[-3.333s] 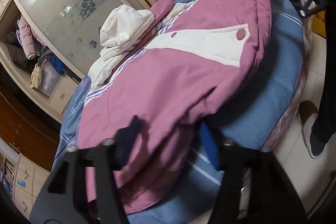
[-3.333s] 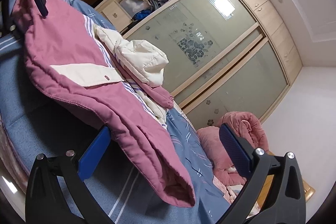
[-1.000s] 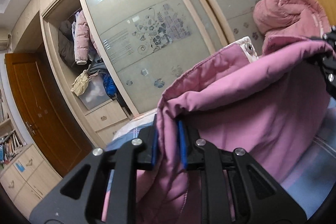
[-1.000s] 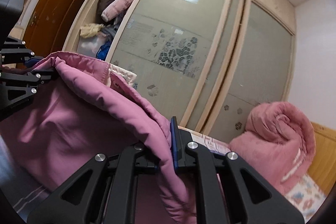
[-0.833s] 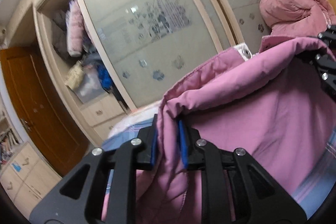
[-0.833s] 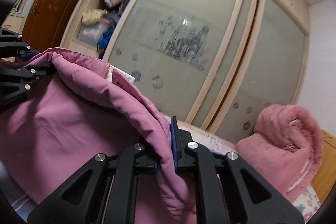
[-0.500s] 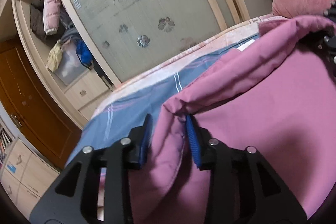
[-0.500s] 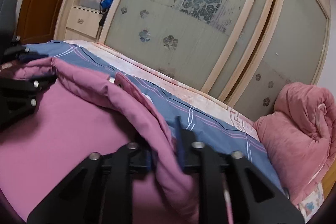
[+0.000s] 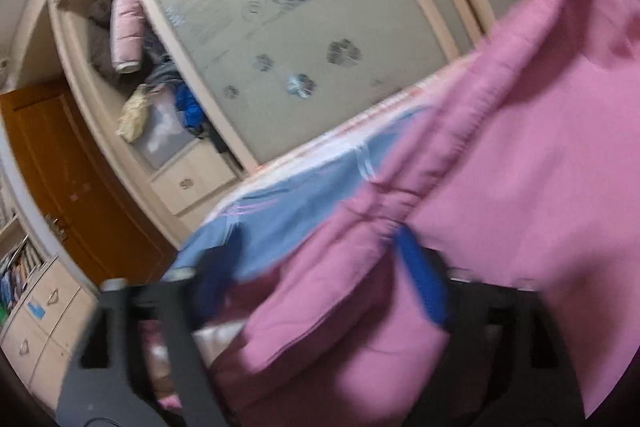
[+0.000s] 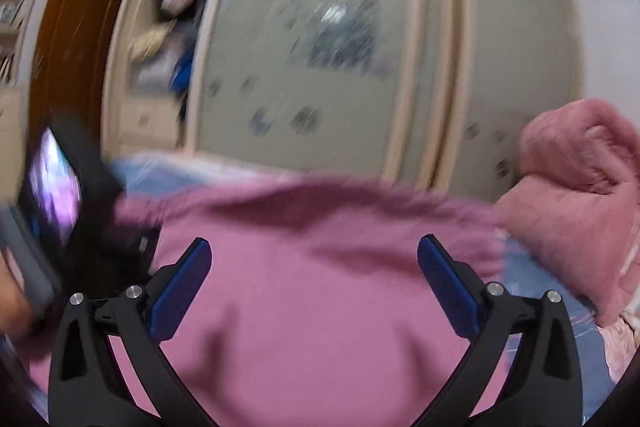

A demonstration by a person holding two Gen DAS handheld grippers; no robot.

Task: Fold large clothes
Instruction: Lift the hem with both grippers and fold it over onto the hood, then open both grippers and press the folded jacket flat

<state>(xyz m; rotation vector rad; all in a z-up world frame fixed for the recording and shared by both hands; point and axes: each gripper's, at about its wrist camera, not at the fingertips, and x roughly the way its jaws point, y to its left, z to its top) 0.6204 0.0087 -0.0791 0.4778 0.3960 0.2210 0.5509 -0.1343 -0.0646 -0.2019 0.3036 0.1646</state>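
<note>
Both grippers point slightly downward over the bed [image 9: 280,223]. The left gripper [image 9: 320,275] and right gripper [image 10: 314,283] have just been opening, and their blue pads now stand wide, clear of the cloth. The jacket [image 10: 320,307], soft, quilted pink fabric with a stitched hem, lies between and ahead of each pair of fingers, its folded edge bunched inside the left gripper.

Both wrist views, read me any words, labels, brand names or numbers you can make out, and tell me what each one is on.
None can be read.
Sliding wardrobe door: frosted flower pattern only, no lettering.
Lower cabinet: a small blue sticker, too small and blurred to read.
Lit screen on the device at the left edge of the right wrist view: smeared by motion, unreadable.
Pink jacket: no label or print showing.
</note>
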